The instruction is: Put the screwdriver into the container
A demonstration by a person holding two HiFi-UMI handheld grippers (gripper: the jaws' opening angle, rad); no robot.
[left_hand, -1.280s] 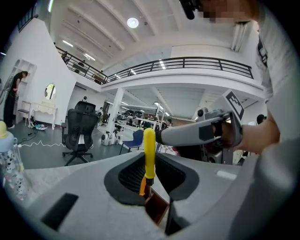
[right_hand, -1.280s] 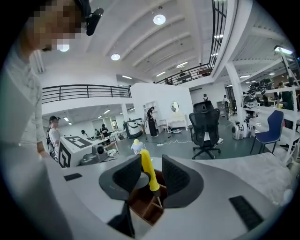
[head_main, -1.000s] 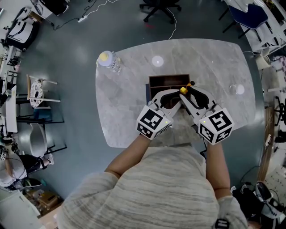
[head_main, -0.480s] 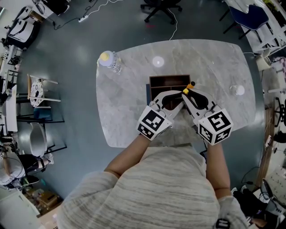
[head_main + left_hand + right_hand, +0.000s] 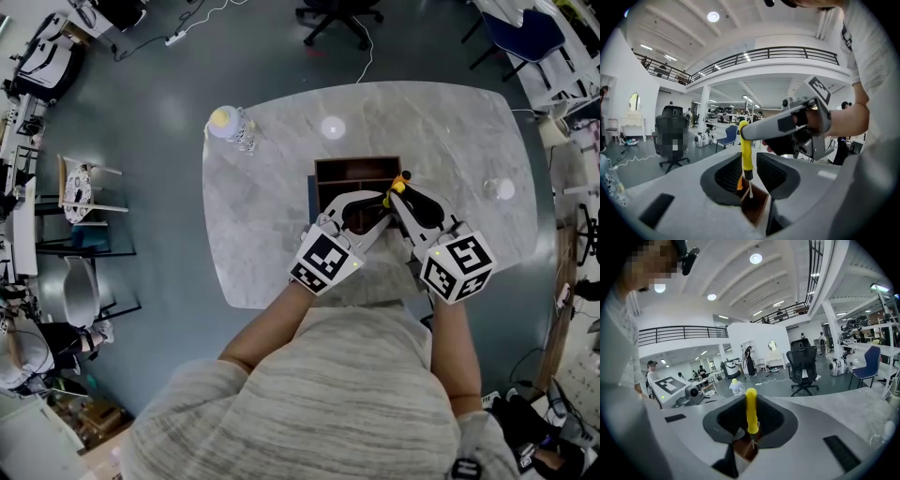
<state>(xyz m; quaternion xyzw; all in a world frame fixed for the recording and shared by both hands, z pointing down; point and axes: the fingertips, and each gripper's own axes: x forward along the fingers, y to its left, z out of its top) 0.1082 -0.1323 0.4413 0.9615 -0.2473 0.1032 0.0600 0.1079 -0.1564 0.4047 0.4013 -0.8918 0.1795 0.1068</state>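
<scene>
Right gripper view, right tongs [image 5: 401,187] just closing, clamped on upright yellow-handled screwdriver [image 5: 751,411], tip down at brown wooden container [image 5: 356,169] on grey marble worktop [image 5: 272,216]; left tongs [image 5: 384,208] parted, pads clear of it

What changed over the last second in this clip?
The tongs of the right gripper have just been closing onto the yellow screwdriver, which now stands gripped upright over the wooden container. Unchanged: the left gripper, tongs apart and not touching it, and both hands' places.
</scene>
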